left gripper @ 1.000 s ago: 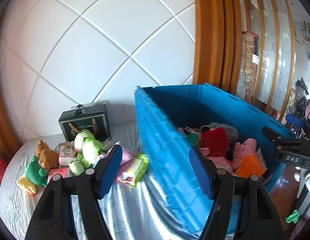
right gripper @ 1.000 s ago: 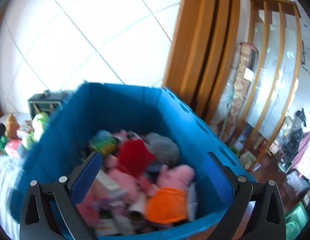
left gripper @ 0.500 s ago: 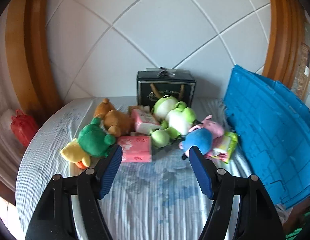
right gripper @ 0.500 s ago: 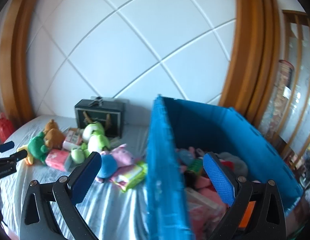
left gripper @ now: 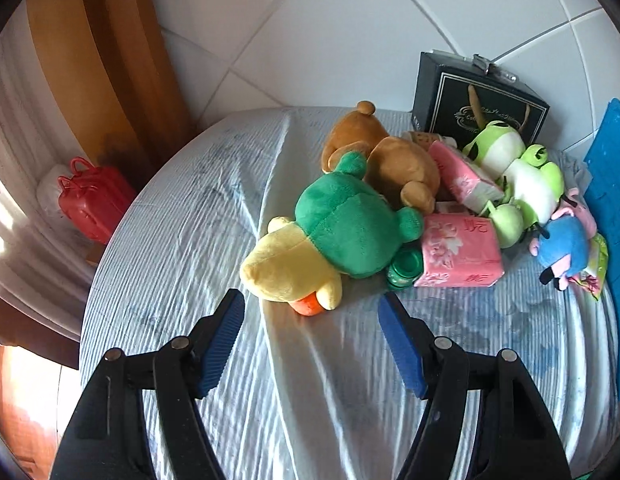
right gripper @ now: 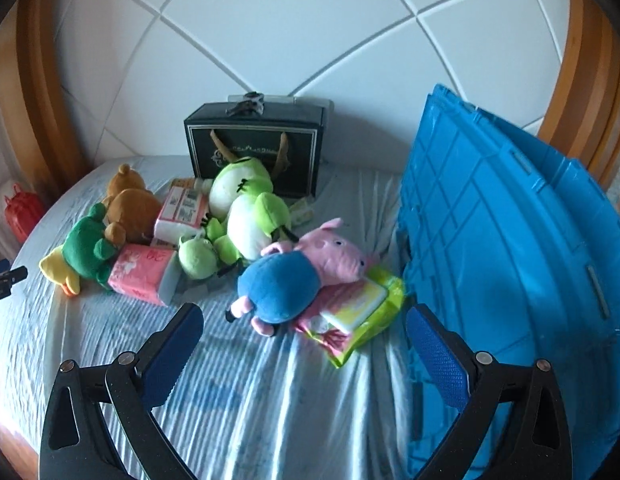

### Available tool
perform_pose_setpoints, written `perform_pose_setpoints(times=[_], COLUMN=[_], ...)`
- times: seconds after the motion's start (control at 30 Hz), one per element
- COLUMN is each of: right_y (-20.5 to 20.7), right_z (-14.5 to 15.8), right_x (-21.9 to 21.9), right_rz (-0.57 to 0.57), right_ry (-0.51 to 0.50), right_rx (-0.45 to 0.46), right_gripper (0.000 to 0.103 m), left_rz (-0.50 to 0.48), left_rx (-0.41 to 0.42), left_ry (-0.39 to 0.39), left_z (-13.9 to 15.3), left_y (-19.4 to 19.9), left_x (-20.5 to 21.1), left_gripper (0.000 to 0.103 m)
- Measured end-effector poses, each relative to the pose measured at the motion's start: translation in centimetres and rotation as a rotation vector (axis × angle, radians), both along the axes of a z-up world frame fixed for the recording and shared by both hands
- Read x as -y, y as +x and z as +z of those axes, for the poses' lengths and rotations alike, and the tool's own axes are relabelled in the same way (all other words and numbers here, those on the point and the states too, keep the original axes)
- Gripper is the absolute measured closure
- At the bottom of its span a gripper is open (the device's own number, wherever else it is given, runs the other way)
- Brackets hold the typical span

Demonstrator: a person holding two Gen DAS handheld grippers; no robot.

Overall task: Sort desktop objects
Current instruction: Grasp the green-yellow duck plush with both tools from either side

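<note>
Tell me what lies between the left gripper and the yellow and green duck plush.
Only bare striped bedsheet, as the left wrist view shows. The left gripper, jaws open, hovers just short of the duck plush; nothing else lies in that stretch.

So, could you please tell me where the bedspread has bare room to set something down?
Bare bedspread lies left of the yellow-and-green plush, toward the red case, and in front of the pile. It is crowded from the brown bear to the pig plush beside the blue crate.
</note>
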State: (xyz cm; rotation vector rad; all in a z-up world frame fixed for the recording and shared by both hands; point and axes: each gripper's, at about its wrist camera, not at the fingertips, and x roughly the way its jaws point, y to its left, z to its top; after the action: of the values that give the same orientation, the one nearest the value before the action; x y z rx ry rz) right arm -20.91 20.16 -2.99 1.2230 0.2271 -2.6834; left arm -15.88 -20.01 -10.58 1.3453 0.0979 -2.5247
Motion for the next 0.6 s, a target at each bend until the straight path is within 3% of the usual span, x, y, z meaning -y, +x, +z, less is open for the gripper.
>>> perform_pose_setpoints(times=[0.1,0.23,0.43,0.6], right_y=[-1.8,-3.4,-5.4,-7.3], right_z=[-2.1,-4.2,-6.9,-9.9], right_x=[0.8,4.1,14.4,22.5], right_rz=[-0.009,0.065,0.300,0.451], right_ry=[-0.011,-0.047,-0.104,-0.182], right_rx=[0.060,0.126,0.174,0.211], right_gripper=[0.000,0.000,0.000,0.000], left_rz=[0.016,0.068,0.107,0.150], left_rx=[0.010,0.008,-0.027,-0.026], left_ry=[0.025,0.090,0.176,0.201], left_z=[-1.1,-2.9,-5.4,-8.1], left_y=[-0.7,-1.0,-0.8,-1.6], left_x=[1.4,2.9,3.1,3.2], left_gripper=[0.034,0.034,0.034,0.034])
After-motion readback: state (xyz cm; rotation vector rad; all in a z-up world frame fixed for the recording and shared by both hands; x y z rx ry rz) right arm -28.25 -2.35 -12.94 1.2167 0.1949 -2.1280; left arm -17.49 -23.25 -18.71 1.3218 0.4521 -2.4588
